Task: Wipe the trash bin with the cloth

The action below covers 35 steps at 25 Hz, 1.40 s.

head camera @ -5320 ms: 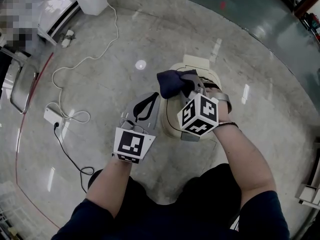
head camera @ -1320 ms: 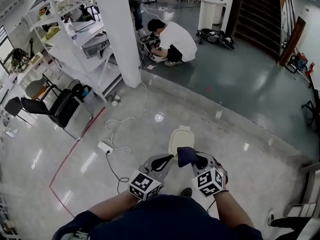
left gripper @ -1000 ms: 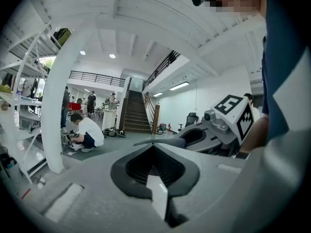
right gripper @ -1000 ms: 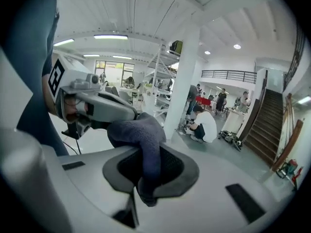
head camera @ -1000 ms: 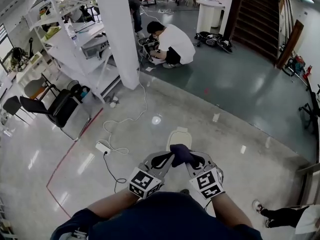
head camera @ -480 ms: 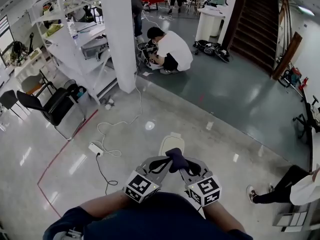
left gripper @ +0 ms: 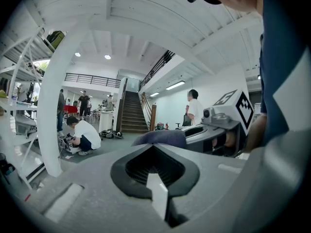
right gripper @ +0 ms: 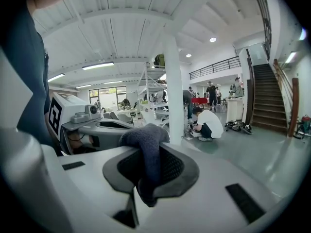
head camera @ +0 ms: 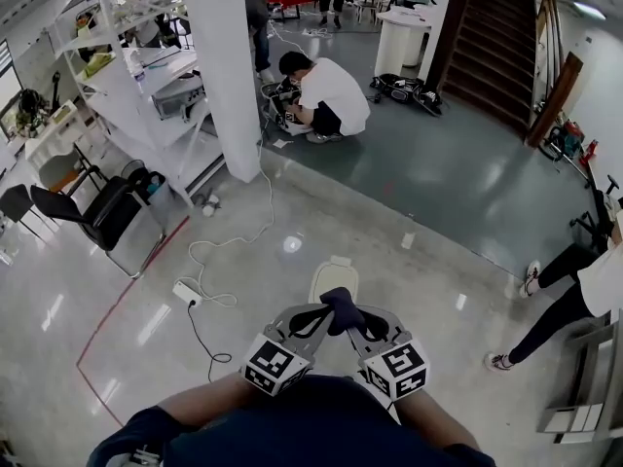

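The cloth [head camera: 340, 308], dark blue and bunched, is hanging clamped in the right gripper [head camera: 358, 319], whose jaws are pressing together on it, one fold draping down between them and a lump bulging over the tips. The trash bin [head camera: 331, 278], a pale cream bin, is standing on the glossy floor [head camera: 438, 261] at 12 o'clock from the person, just beyond the cloth and partly hidden by it. The left gripper [head camera: 311, 319] is hovering at 9 o'clock of the right one, its tips nearly touching the cloth, its jaws clenched together with nothing between them. A power strip [head camera: 183, 291] with a looping cable is lying at 10 o'clock, a white pillar [head camera: 226, 66] is rising at 11 o'clock, and a person [head camera: 326, 90] in a white shirt is crouching beside it, well apart from the bin
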Each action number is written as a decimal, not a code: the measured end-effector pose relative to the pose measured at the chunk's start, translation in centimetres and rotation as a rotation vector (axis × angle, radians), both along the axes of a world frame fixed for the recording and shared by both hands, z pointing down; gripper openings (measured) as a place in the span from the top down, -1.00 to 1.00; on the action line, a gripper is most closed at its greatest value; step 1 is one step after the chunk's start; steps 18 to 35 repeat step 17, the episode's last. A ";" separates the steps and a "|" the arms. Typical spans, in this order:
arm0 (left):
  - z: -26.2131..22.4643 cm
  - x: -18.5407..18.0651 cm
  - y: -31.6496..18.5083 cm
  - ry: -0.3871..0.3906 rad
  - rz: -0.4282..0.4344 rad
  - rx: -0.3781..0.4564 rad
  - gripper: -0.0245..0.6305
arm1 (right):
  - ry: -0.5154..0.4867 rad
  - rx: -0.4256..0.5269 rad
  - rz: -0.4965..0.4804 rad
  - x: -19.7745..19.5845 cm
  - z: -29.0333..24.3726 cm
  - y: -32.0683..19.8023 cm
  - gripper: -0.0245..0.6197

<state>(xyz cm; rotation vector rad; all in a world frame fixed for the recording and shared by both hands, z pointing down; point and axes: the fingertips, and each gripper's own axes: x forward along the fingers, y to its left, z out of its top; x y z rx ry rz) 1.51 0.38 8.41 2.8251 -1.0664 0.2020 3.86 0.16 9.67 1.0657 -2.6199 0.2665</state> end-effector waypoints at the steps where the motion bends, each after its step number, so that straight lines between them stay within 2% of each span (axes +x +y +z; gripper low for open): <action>1: 0.0 0.0 0.1 0.000 0.000 0.000 0.93 | -0.002 0.000 0.002 0.0 0.0 0.1 0.76; 35: 0.0 0.3 -0.6 -0.022 -0.002 0.015 0.93 | -0.035 0.004 0.016 0.3 0.1 -0.6 0.76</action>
